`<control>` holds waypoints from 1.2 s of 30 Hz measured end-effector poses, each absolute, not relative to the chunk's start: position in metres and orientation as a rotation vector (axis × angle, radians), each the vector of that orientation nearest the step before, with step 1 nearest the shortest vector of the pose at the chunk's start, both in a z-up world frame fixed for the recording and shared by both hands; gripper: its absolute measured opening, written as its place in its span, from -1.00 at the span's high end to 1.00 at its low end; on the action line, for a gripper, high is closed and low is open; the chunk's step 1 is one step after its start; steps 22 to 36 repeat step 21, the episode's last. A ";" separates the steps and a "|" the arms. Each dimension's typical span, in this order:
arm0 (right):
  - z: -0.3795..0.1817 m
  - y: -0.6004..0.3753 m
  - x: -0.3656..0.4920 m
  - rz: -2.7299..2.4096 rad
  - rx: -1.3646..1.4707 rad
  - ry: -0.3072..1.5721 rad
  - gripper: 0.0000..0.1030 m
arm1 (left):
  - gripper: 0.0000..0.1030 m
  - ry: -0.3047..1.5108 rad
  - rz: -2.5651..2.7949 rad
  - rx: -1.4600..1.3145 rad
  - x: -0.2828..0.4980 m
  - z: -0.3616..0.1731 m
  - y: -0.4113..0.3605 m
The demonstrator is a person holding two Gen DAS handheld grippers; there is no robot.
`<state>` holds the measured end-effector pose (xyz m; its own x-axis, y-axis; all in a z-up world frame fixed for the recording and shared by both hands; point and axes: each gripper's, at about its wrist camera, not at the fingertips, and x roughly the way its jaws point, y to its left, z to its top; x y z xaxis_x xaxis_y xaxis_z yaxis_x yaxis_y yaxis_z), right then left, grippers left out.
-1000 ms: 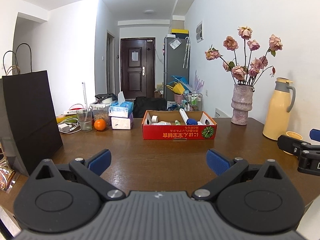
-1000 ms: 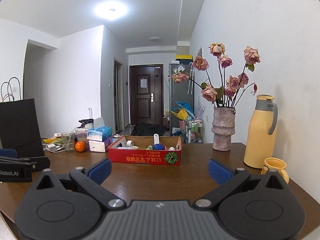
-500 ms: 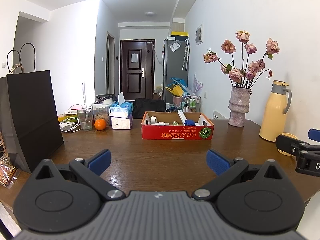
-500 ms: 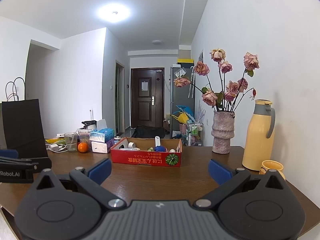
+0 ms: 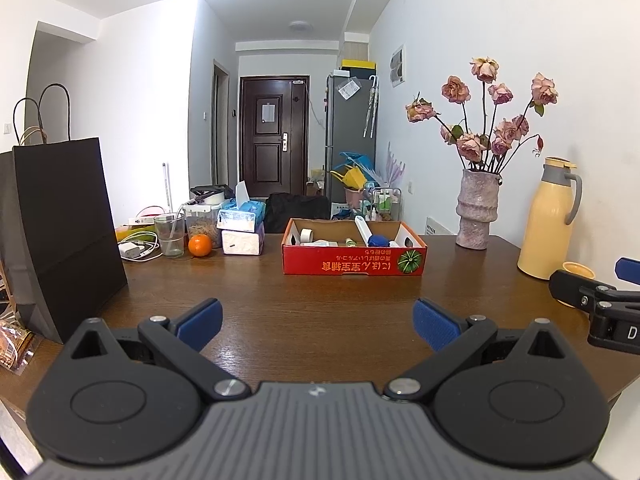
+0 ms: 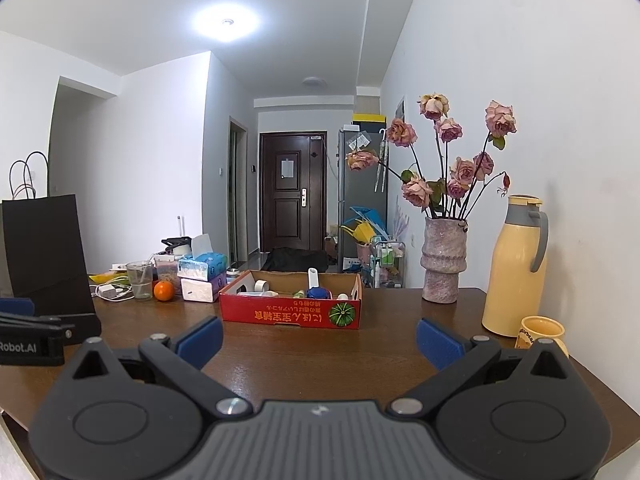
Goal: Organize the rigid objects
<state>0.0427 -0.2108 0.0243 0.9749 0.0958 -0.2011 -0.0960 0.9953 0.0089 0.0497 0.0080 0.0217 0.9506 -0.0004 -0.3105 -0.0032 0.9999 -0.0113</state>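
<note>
Left wrist view, red box (image 5: 354, 266) well beyond both grippers' wide, empty jaws.

Moved back a little from the red box (image 5: 354, 254) with the left tongs (image 5: 316, 322). Lifted the right tongs (image 6: 318, 340) a bit higher over the tabletop (image 6: 320, 356).

A box (image 5: 354, 266) is placed mid-table (image 5: 312, 320), holding a tape roll (image 5: 307, 235) at its left. A bag (image 5: 60, 232) is set at the left edge; a vase (image 5: 478, 216), flask (image 5: 548, 224) and mug (image 6: 540, 332) along the right.
</note>
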 end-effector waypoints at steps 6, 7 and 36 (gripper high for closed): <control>0.022 -0.210 0.043 0.094 -0.003 0.209 -1.00 | -1.00 0.317 0.000 -0.014 0.049 0.022 0.008; 0.022 -0.210 0.043 0.094 -0.003 0.209 -1.00 | -1.00 0.318 0.002 -0.012 0.050 0.021 0.008; 0.017 -0.209 0.047 0.092 -0.004 0.245 -1.00 | -1.00 0.363 -0.018 -0.028 0.055 0.011 0.009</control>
